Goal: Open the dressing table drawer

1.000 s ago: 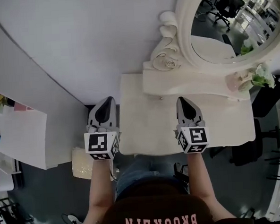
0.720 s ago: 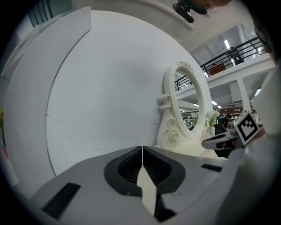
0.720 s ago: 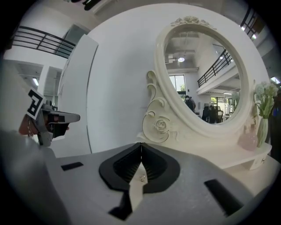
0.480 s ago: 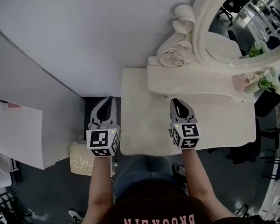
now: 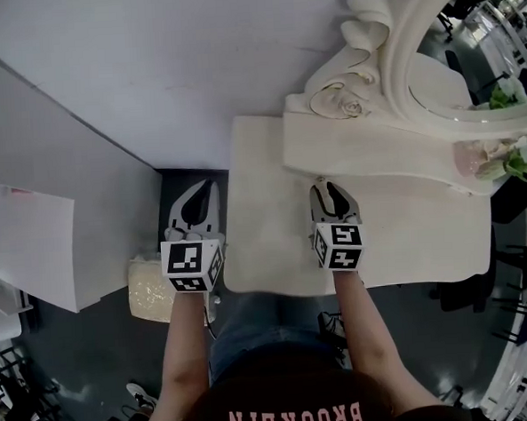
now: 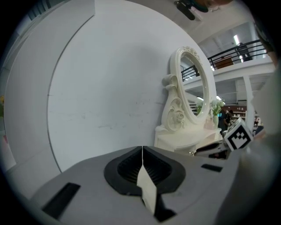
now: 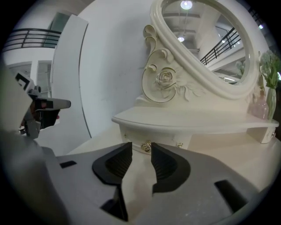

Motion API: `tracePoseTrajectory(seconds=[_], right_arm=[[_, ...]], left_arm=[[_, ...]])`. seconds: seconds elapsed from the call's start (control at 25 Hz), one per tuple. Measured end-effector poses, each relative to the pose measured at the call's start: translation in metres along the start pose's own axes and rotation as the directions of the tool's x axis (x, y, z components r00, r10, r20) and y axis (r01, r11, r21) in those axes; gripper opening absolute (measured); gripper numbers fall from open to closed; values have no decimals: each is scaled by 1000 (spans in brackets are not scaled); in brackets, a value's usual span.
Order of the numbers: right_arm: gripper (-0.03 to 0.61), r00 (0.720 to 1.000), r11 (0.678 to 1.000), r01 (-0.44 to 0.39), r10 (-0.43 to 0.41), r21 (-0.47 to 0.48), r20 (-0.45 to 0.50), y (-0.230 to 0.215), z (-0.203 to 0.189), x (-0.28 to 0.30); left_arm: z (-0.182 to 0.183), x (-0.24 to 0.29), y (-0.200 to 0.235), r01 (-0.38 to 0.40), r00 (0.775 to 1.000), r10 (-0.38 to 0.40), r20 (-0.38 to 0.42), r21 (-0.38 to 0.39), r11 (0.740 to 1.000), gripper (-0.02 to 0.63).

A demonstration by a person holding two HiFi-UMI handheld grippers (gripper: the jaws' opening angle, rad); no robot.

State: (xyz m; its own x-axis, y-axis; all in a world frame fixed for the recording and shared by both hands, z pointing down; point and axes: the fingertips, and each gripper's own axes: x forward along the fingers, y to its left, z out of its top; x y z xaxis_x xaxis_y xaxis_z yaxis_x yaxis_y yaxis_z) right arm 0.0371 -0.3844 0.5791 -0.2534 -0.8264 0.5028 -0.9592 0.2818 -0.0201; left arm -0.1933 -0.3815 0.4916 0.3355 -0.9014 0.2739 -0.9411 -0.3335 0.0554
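Your right hand-held gripper (image 5: 332, 192) is spreading its jaws with nothing pinched between the pads. The small brass knob (image 7: 145, 147) shows just past the tips, in line with the gap. That knob sits on the little drawer (image 7: 169, 139) under the shelf (image 7: 193, 119) below the mirror (image 7: 206, 44), at the back of the worktop (image 5: 408, 241). Take hold there: it looks hard, round and smooth, so it could slip unless you pinch it squarely. The drawer should be light and stiff, so pull straight toward you. Your left hand-held gripper (image 5: 200, 196) hangs off the worktop's left edge, jaws pressed together, empty
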Motion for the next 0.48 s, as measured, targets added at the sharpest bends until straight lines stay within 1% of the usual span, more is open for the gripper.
tracePoseTrajectory(seconds=[0.16, 0.32, 0.48], right_arm=[[121, 1000, 1000, 22, -22, 11, -19, -7, -7, 19], [115, 999, 999, 40, -39, 26, -31, -13, -9, 31], [110, 998, 998, 49, -47, 42, -41, -14, -9, 33]], left_arm=[[-7, 2, 5, -9, 1000, 9, -10, 7, 1000, 5], [-13, 4, 14, -31, 999, 30, -12, -22, 999, 5], [-15, 7, 17, -40, 999, 40, -17, -33, 999, 5]])
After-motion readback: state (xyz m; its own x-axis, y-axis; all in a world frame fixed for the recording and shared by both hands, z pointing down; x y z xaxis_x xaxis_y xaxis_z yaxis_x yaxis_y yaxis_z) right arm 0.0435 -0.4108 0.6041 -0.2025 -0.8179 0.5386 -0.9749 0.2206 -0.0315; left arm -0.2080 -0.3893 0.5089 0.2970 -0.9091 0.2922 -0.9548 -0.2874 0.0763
